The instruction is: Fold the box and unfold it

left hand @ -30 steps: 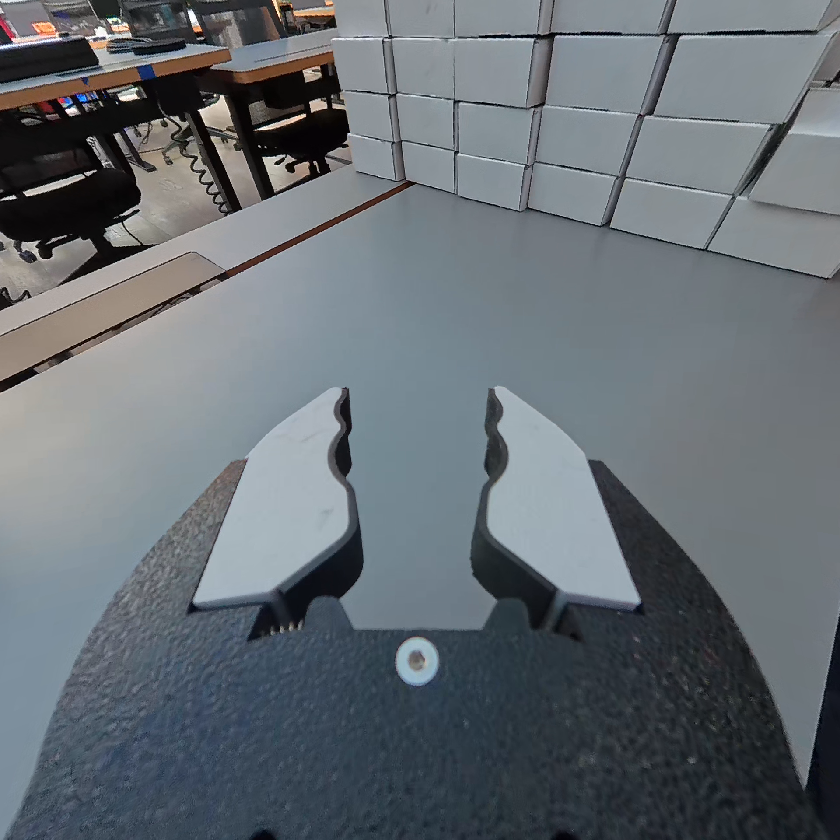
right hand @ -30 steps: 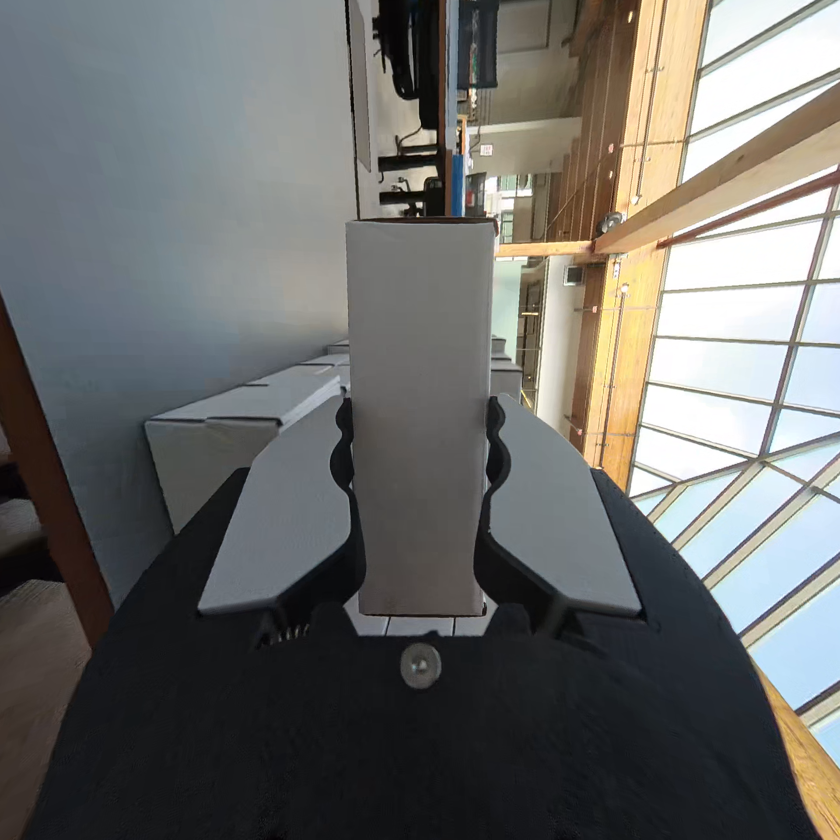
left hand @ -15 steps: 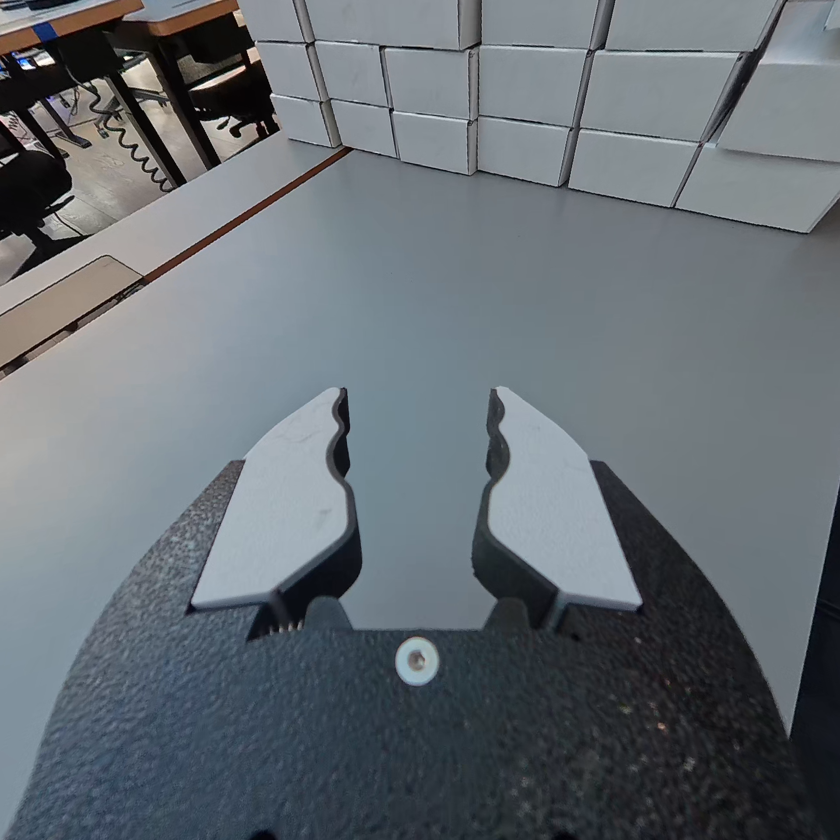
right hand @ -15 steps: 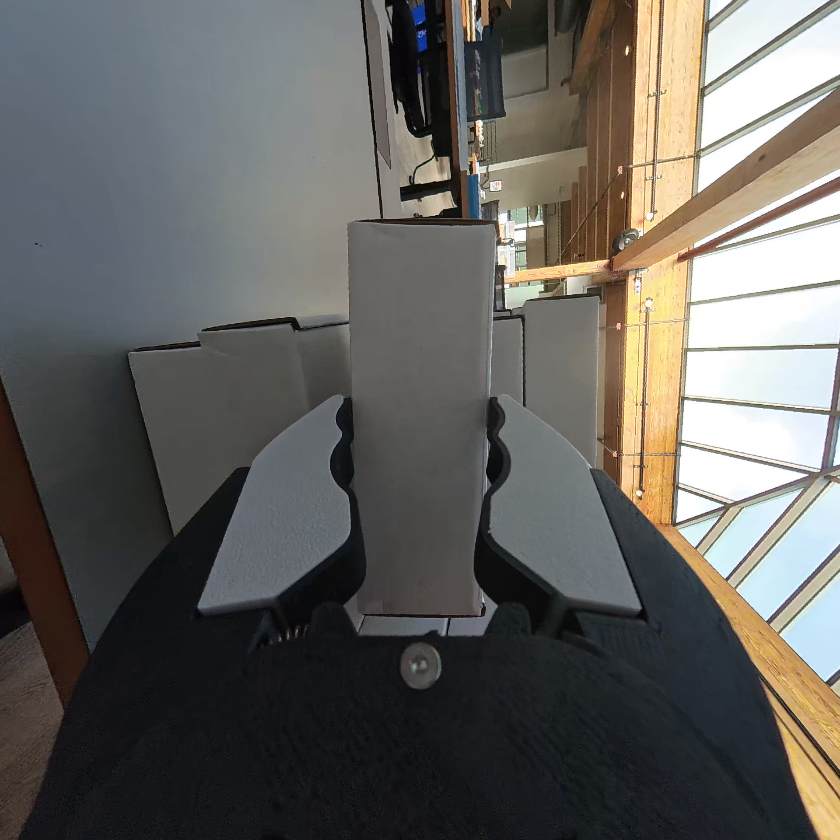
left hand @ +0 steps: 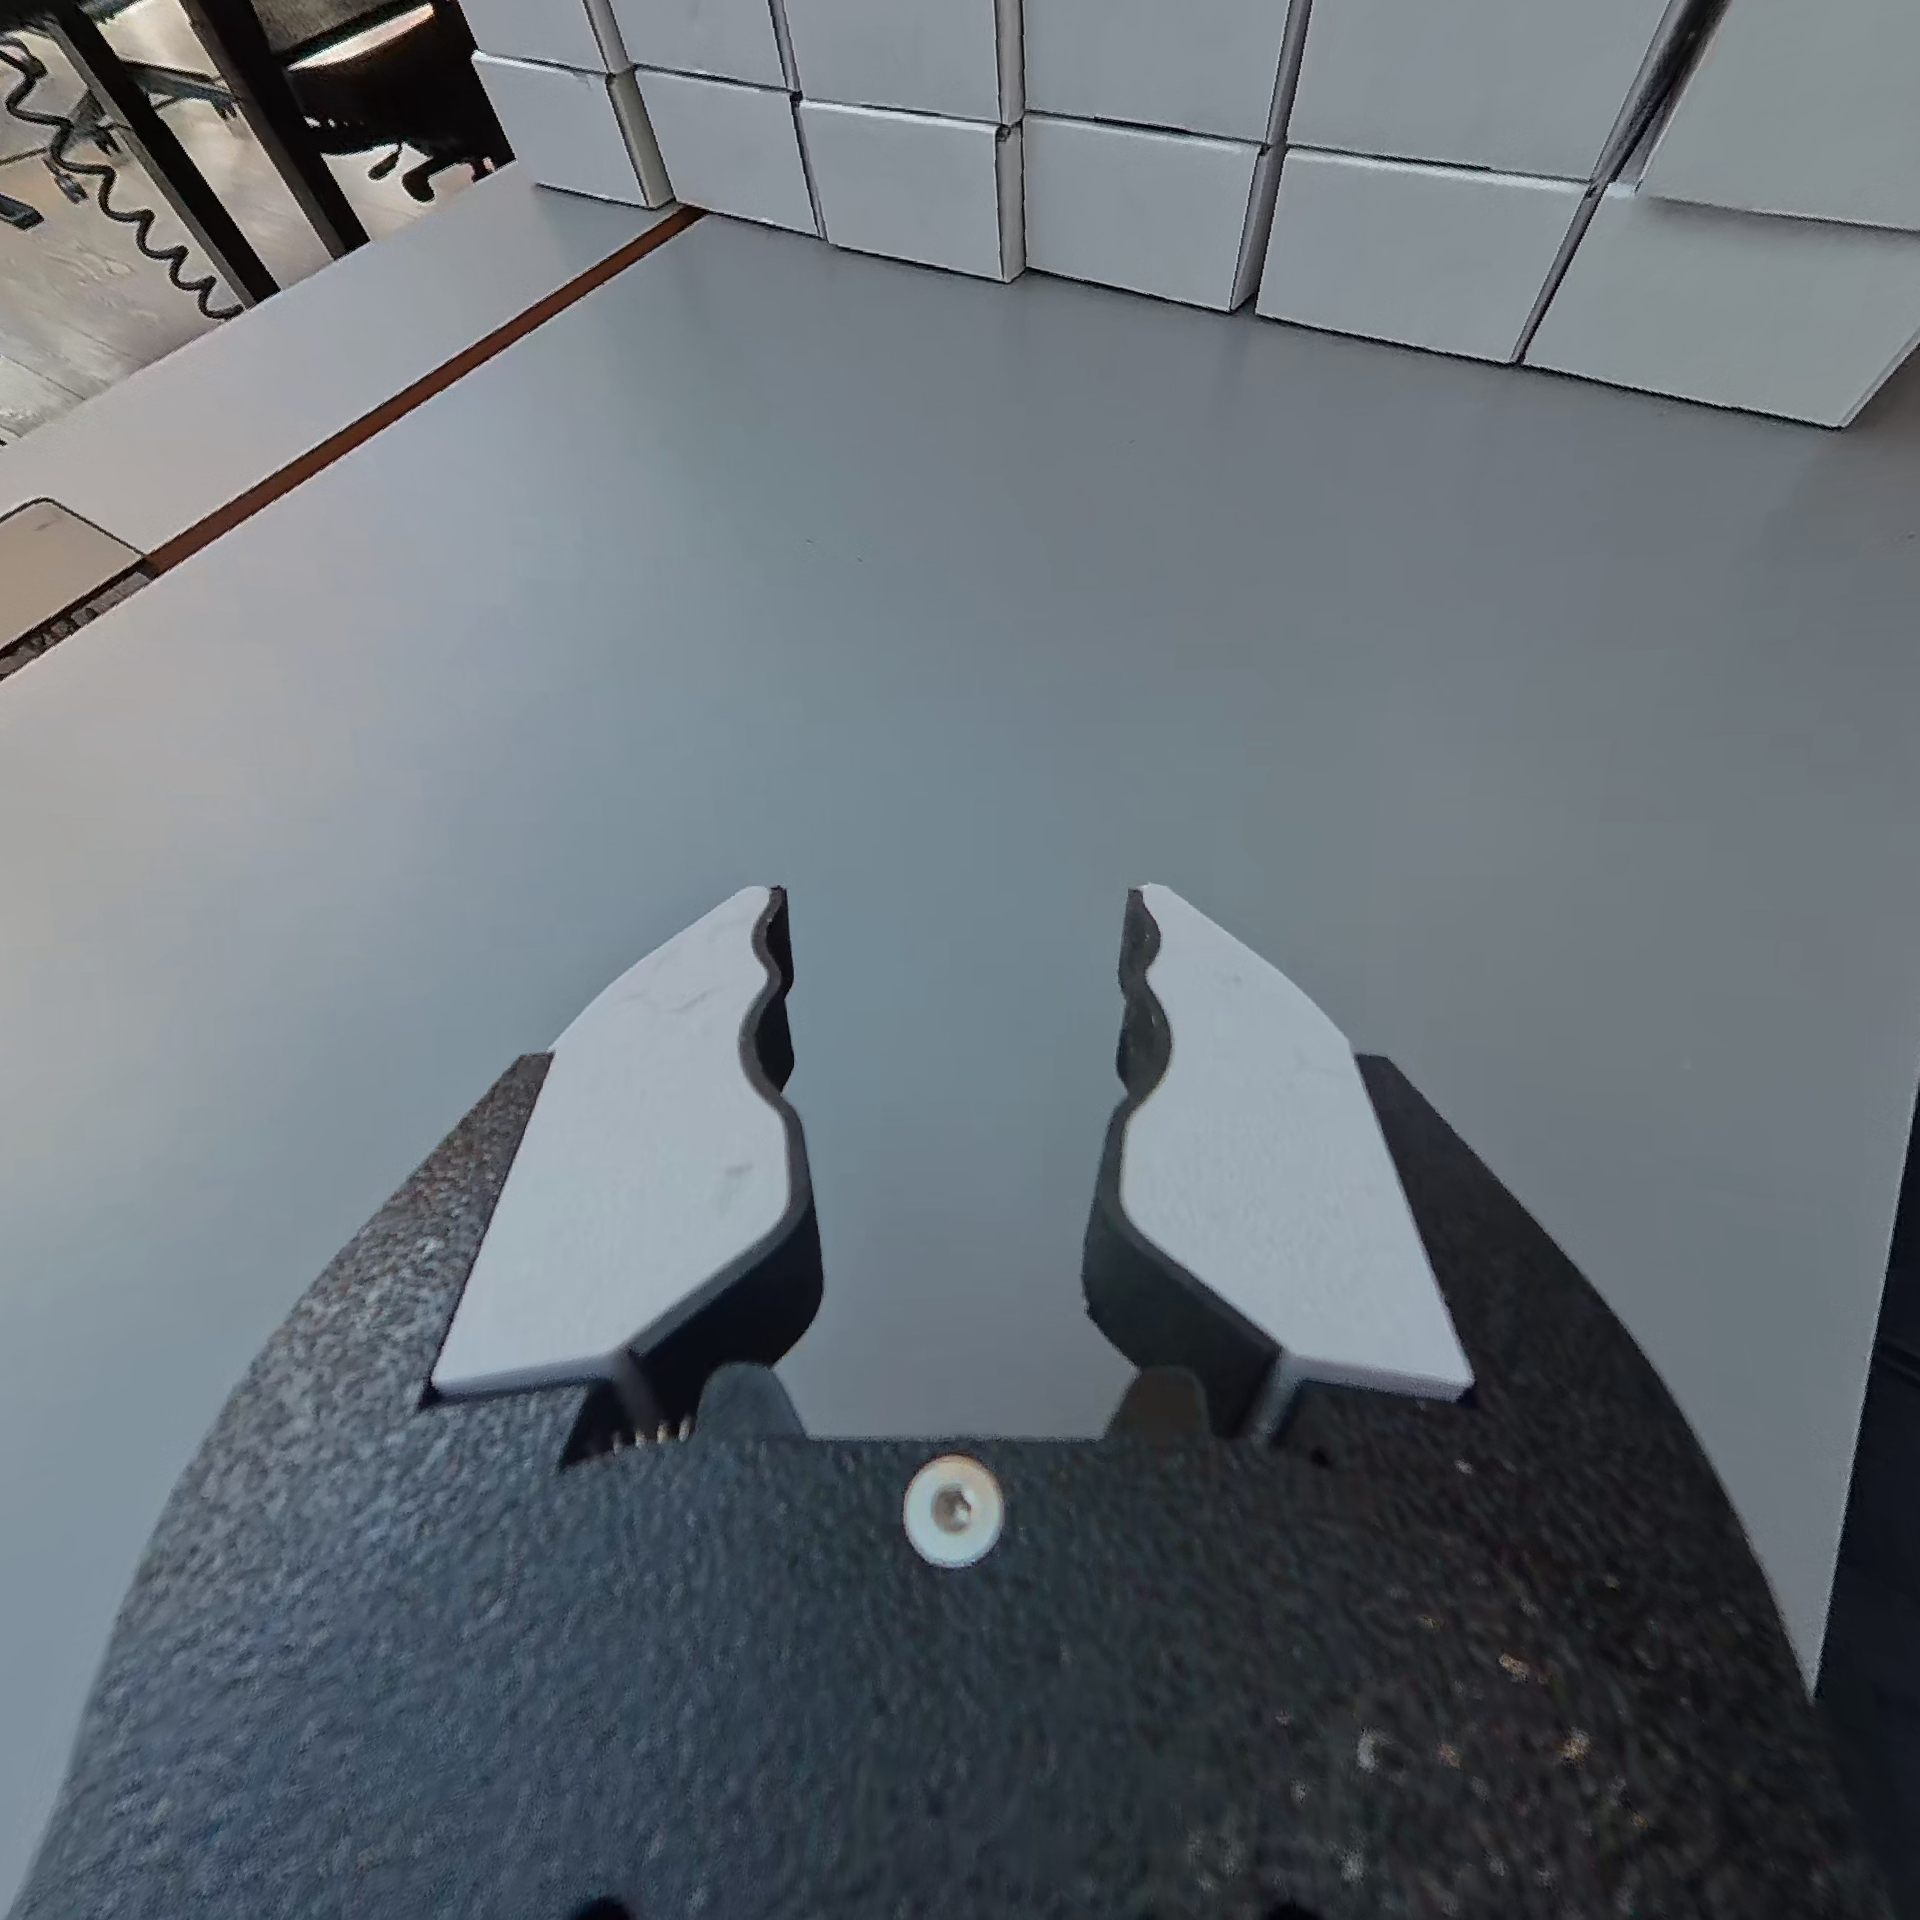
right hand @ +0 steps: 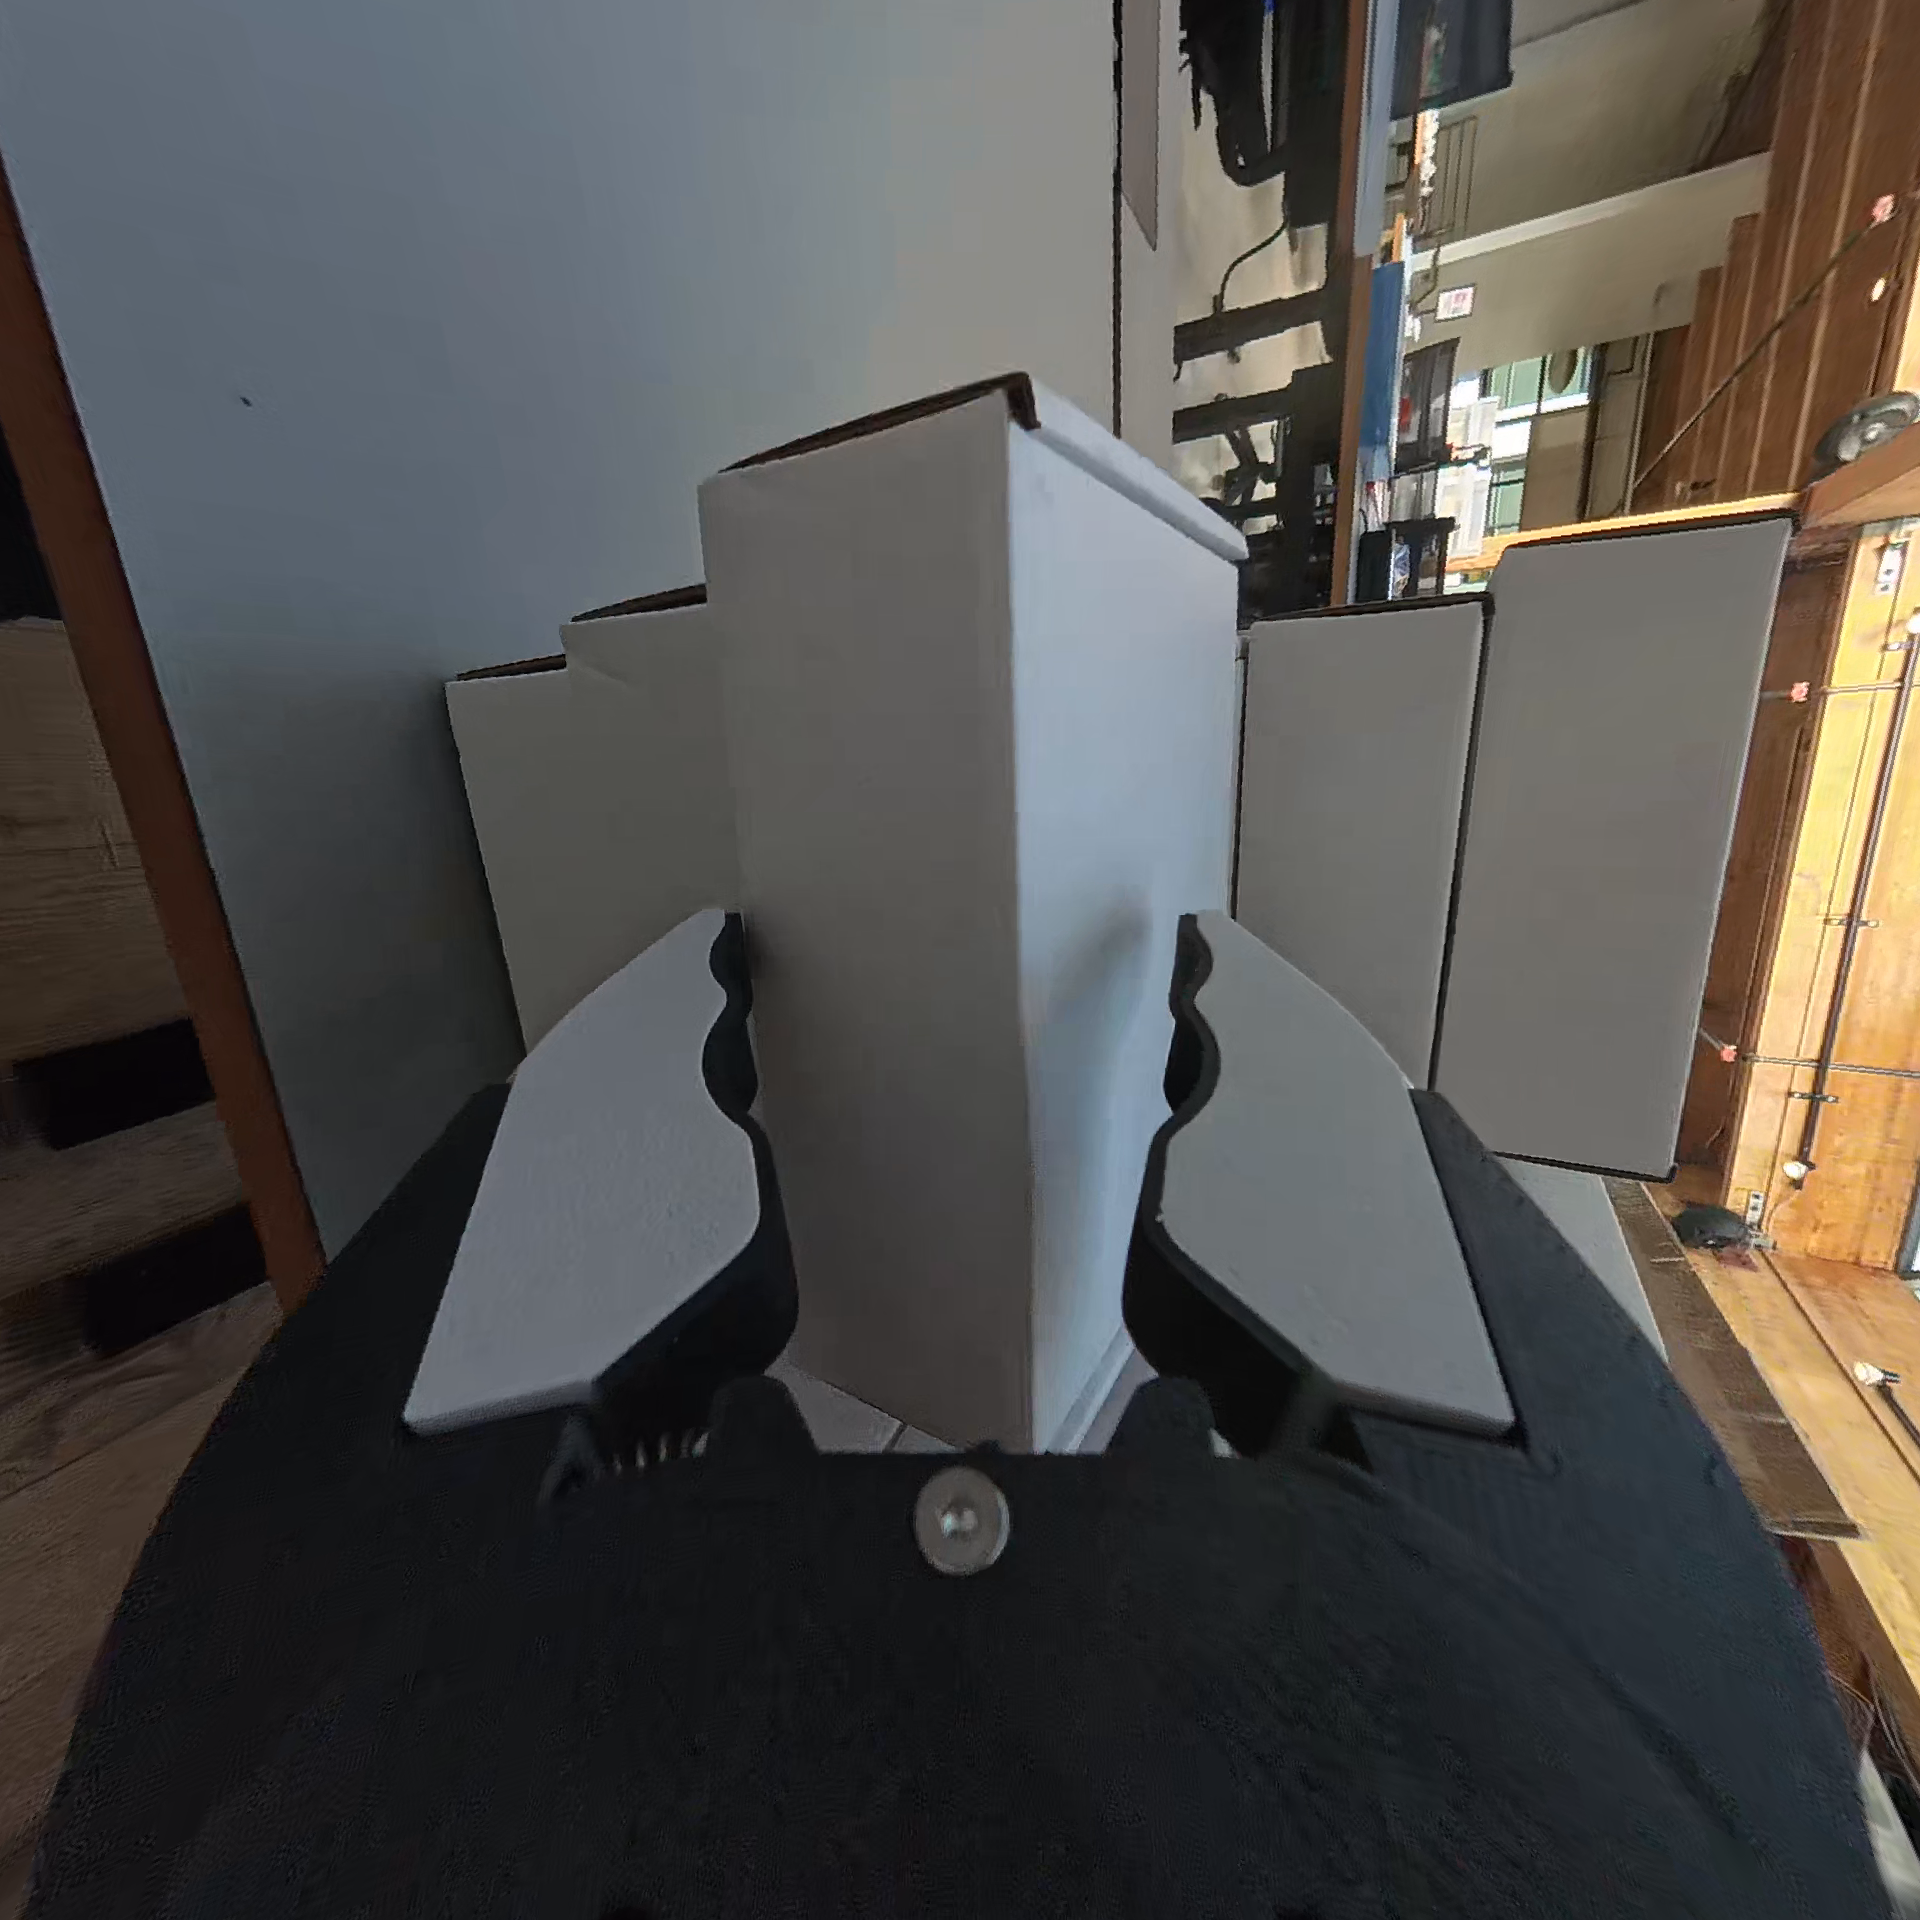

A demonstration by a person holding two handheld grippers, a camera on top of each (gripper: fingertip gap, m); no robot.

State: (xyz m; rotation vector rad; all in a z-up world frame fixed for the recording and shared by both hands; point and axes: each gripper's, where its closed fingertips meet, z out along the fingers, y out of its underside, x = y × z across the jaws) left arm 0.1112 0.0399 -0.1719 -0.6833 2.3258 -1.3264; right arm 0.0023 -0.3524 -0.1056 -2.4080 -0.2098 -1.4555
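Observation:
A white cardboard box, folded up, stands between the fingers of my right gripper, turned so that one corner edge faces the camera. The jaws are spread wider than the box: the left finger lies against it, and a thin gap shows at the right finger. The right wrist view is rolled sideways, so the grey table looks like a wall. My left gripper is open and empty, hovering low over the bare grey table.
Several white boxes are stacked in rows along the table's far edge. More of them stand behind the held box. Another table adjoins on the left, with desks and chairs beyond it.
My right gripper's jaws have spread apart and the box between them has twisted corner-on. The stacked boxes are closer in both views. My left gripper has moved forward over the table.

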